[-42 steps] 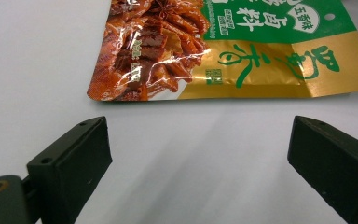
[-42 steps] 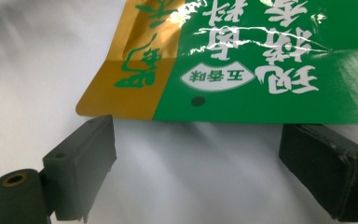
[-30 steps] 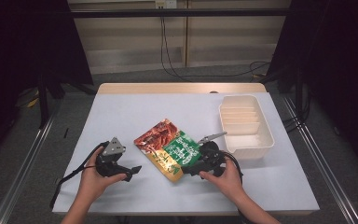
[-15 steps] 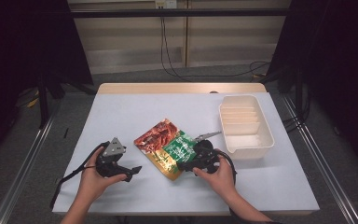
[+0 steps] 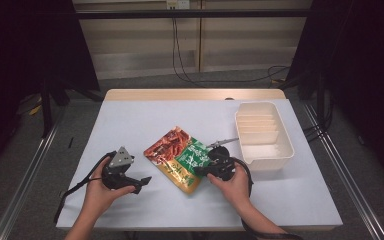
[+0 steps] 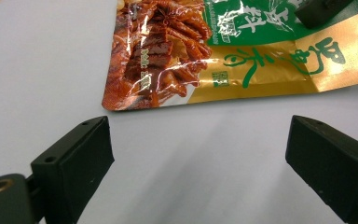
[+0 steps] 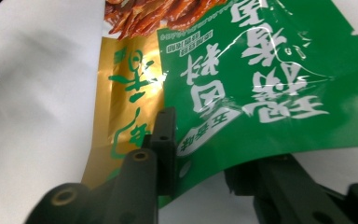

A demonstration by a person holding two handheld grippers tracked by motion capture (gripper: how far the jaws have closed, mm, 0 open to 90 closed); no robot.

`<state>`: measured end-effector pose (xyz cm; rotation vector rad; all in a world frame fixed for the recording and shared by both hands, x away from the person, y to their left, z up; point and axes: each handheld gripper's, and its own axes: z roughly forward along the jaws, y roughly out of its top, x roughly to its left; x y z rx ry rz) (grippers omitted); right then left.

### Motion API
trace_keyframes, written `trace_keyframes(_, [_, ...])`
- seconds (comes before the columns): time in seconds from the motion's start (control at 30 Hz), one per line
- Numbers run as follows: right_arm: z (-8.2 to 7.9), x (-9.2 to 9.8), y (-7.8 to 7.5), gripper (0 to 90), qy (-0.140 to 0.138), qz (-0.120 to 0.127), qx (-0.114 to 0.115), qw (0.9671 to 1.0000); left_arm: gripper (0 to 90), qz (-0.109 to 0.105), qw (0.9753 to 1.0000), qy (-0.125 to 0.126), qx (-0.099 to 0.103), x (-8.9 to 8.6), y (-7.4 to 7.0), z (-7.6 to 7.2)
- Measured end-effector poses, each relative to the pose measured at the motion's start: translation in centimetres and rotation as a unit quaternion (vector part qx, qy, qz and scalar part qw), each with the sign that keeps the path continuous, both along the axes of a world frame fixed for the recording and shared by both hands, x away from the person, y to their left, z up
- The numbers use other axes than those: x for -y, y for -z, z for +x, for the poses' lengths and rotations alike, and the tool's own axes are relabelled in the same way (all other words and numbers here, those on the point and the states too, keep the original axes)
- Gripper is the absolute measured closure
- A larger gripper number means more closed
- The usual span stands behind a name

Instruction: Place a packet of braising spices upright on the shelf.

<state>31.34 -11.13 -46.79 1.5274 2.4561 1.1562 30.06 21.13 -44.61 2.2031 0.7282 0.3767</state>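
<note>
One snack pouch (image 5: 180,159) lay mid-table, one white tray (image 5: 286,142) at its three o'clock. The right gripper (image 5: 206,169) pinched the pouch's edge; the left gripper (image 5: 142,181), at eight o'clock, gaped wide, empty.

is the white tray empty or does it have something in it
Empty. In the high view the tray shows only bare white ribs and floor, and the pouch lies on the table beside it.

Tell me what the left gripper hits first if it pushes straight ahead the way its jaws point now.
Most likely the glossy red, gold and green snack pouch: it lies flat just beyond the open left gripper, with bare pale table between. Depth is hard to judge, so the jaws might slide onto its edge.
</note>
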Motion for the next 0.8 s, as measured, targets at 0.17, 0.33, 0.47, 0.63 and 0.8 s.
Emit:
trace_keyframes(0.17, [0.3,-0.1,-0.9,82.9,0.012,-0.016,0.005,0.9998,7.3,0.005,1.0000,0.006,0.003,-0.2,-0.1,0.1])
trace_keyframes(0.33, [0.9,0.1,-2.8,90.0,0.017,-0.026,0.013,0.9994,7.4,0.000,1.0000,0.001,0.002,-0.2,-0.2,0.0])
trace_keyframes(0.47, [1.5,0.0,-4.3,90.0,0.005,-0.036,0.003,0.9993,7.7,0.004,1.0000,0.002,0.007,-0.3,-0.3,0.1])
trace_keyframes(0.63, [2.4,0.0,-6.1,90.0,0.000,-0.041,-0.020,0.9990,7.9,-0.001,1.0000,0.005,0.005,-0.3,-0.4,0.1])
trace_keyframes(0.8, [3.7,0.1,-7.9,90.0,-0.013,-0.056,-0.038,0.9976,8.1,-0.004,1.0000,0.004,0.005,-0.5,-0.5,0.1])
